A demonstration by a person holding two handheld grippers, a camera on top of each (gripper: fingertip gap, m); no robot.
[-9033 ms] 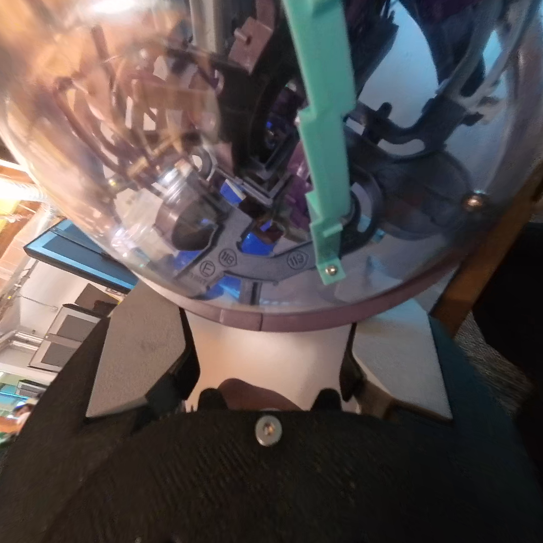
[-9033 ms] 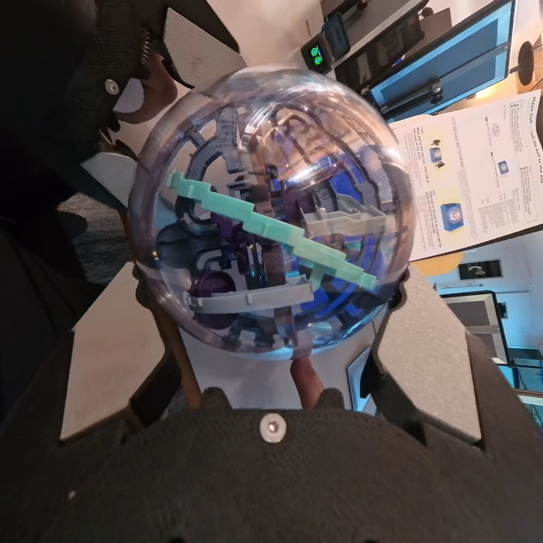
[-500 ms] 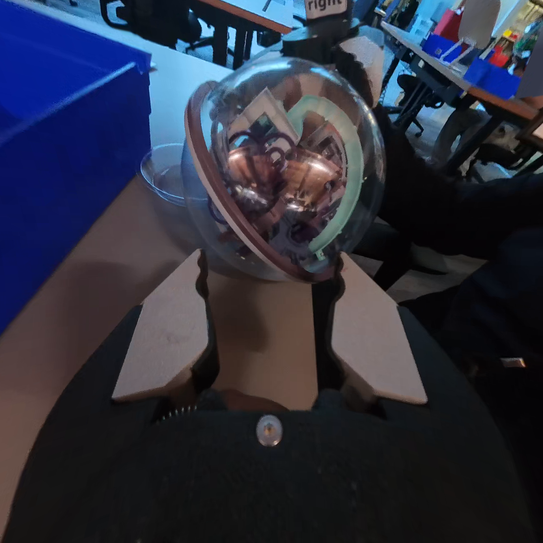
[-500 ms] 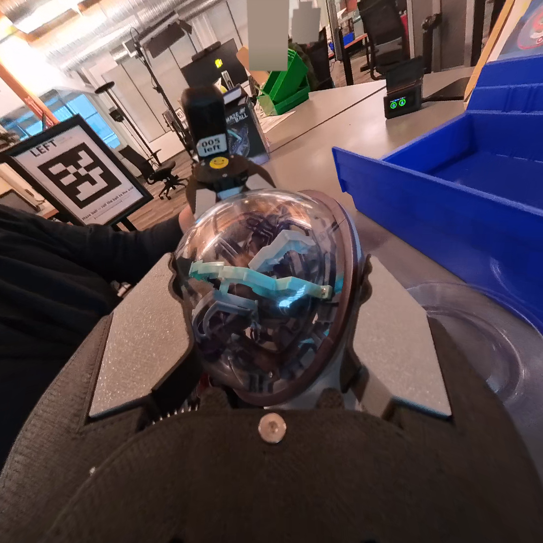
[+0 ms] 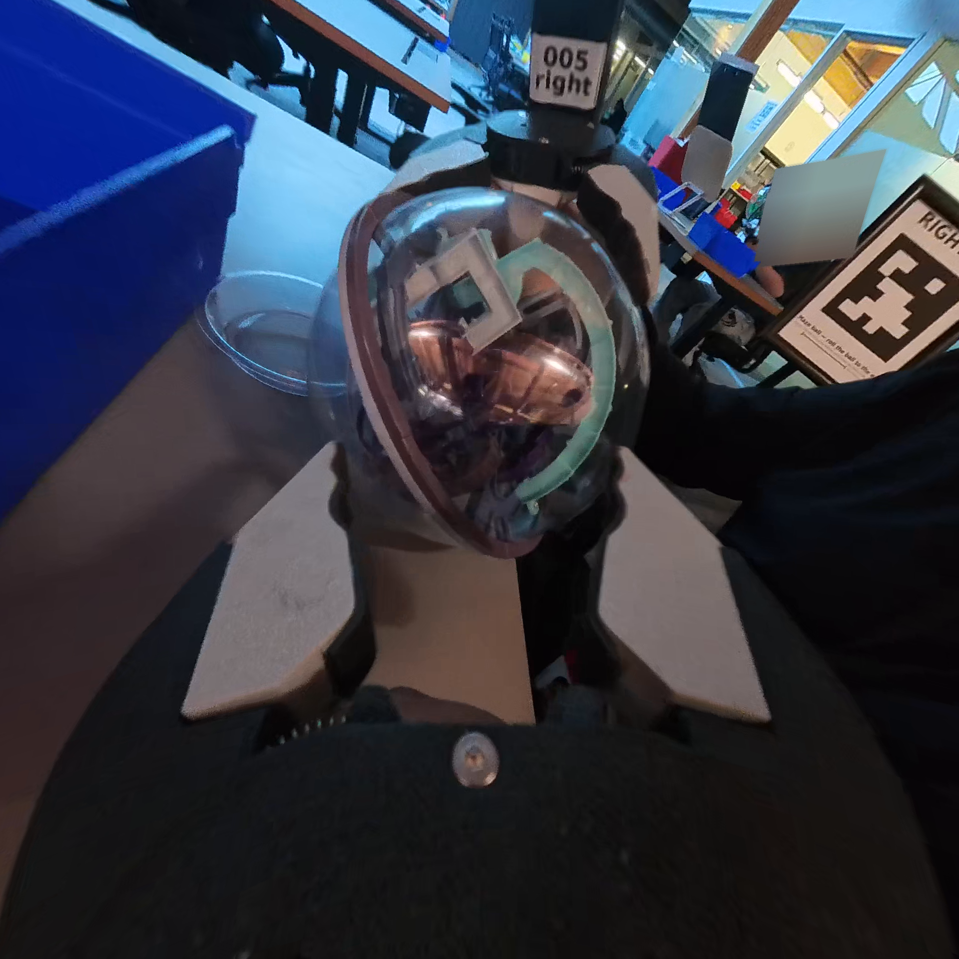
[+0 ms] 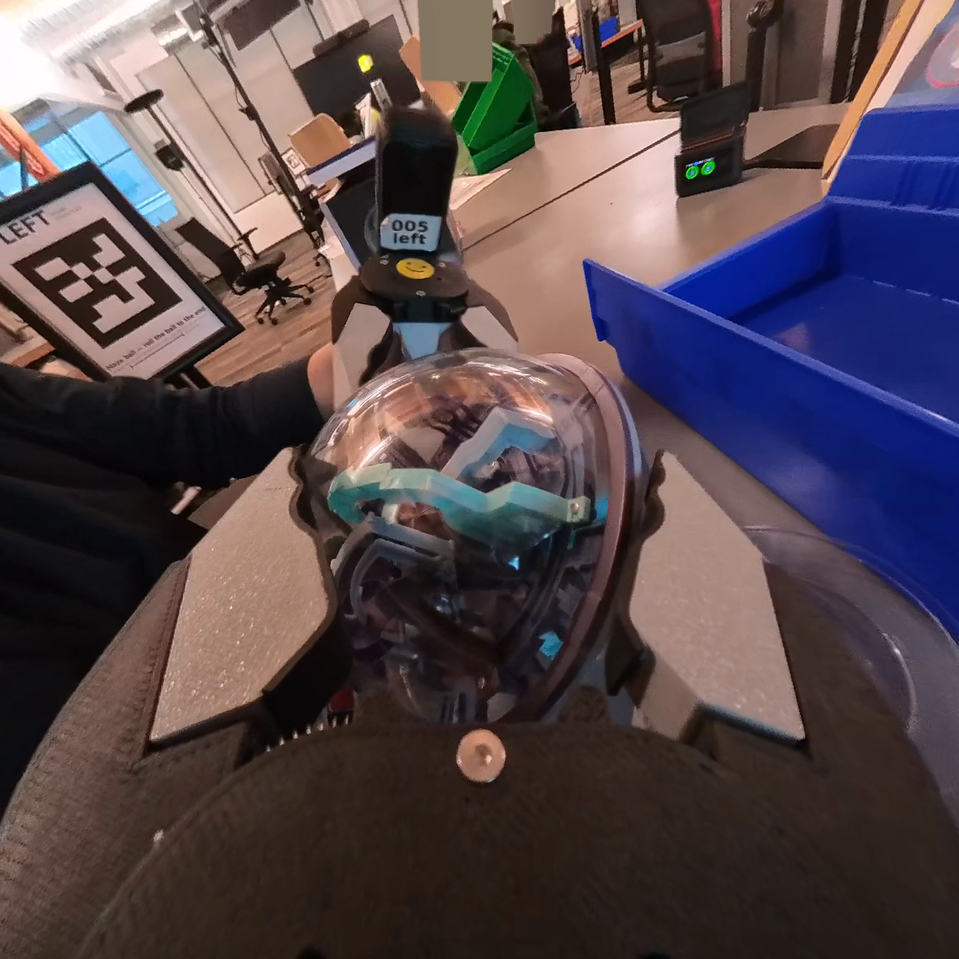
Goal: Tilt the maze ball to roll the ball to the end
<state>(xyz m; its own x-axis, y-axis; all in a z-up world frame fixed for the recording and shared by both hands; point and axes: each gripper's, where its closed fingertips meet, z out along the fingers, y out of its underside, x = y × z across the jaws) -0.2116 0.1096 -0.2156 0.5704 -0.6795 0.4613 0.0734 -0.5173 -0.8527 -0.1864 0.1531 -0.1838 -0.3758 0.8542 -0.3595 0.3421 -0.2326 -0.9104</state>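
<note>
Beige table (image 6: 597,218) lies below; right hand-held gripper (image 6: 475,524) pinches the clear plastic maze ball (image 6: 467,519), the left hand-held gripper (image 5: 477,488) looks spread; ball may slip.

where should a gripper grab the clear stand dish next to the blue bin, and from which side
Take the clear dish by its thin raised rim, one finger inside and one outside. It sits open side up, low on the table, so the shallow wall offers little to squeeze. Come from above on the side away from the blue bin; the bin stands close beside it.
</note>
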